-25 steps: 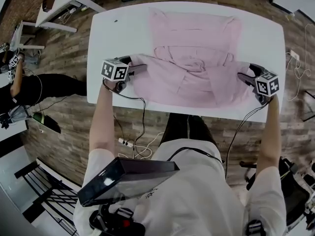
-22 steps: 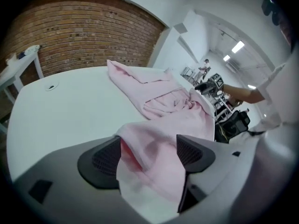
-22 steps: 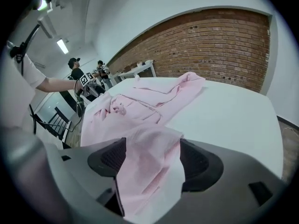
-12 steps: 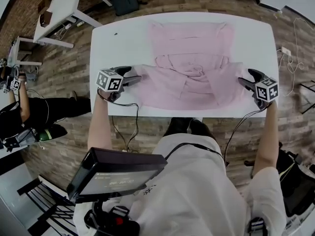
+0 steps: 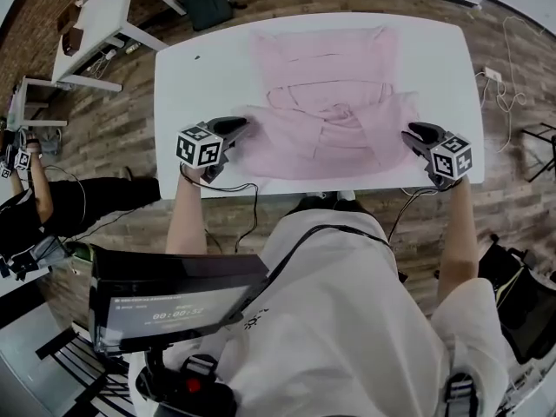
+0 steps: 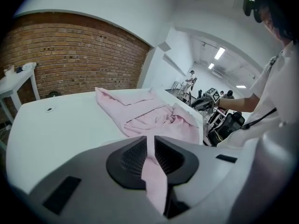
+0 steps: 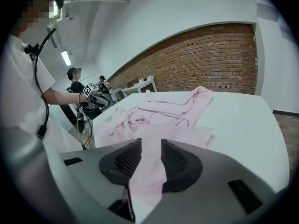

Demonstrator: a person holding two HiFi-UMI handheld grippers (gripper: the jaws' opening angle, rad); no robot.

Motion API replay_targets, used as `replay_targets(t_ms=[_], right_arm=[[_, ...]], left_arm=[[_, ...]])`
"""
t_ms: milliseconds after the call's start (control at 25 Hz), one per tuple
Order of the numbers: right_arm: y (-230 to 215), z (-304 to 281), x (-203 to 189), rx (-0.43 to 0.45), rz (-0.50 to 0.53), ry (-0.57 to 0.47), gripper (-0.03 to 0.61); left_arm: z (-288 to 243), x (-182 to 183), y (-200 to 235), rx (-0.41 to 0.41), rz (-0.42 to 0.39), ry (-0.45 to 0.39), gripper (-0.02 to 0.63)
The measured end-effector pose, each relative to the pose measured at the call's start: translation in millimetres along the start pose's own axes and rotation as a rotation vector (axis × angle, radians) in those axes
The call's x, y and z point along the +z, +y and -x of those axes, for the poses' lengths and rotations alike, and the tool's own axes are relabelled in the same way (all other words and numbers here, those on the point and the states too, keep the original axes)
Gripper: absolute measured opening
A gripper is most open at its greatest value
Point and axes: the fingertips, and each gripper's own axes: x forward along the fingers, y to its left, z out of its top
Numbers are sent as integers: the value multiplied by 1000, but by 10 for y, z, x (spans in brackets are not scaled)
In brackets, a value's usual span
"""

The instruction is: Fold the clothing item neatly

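White counter (image 5: 187, 94) carries the pink shirt (image 5: 326, 76), spread at its middle. My left gripper (image 5: 236, 128) and right gripper (image 5: 413, 133) have just closed on its near corners; I judge lifting both evenly, keeping the hem taut, folds it straight.

Shirt (image 5: 347, 320): white, short sleeves, thin black cord (image 5: 300, 248) across the chest.
Left tongs (image 5: 241, 127): grey shell, black ribbed pads (image 6: 133, 158), cube (image 5: 200, 145) of black-and-white square markers, black cable (image 5: 254, 207) trailing.
Right tongs (image 5: 408, 134): same build and cable.
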Motion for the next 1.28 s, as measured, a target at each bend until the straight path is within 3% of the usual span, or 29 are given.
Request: replay_targets(t_ms=[80,240,360,480,720,920,1000,1280], right_arm=[[131,-29,21,-1,1,-21,82],[339,-69,111,-24,21,-70,26],[449,-92,89,-56,79,-49,6],[550,-157,14,-85,178,18,6],[668,-203,-314,-120,366,161,9],[706,-194,-589,-58,488,239,22],[784,-150,-676,-15,536,277,63],[795,-147,-998,84,748,418,83]], left_arm=[[-22,2,-62,1,-13,-10,28],[-67,44,-173,-24,-7,-39,3],[-105,93,-303,-27,-38,-58,3],[-155,147,-520,-23,-111,-73,3],[-492,113,-1168,-91,-131,-100,3],[-938,93,-1553,-105,-104,-135,3],[-1057,103,-1720,-117,-101,-126,3],[-1336,144,-2034,-118,-87,-79,3]])
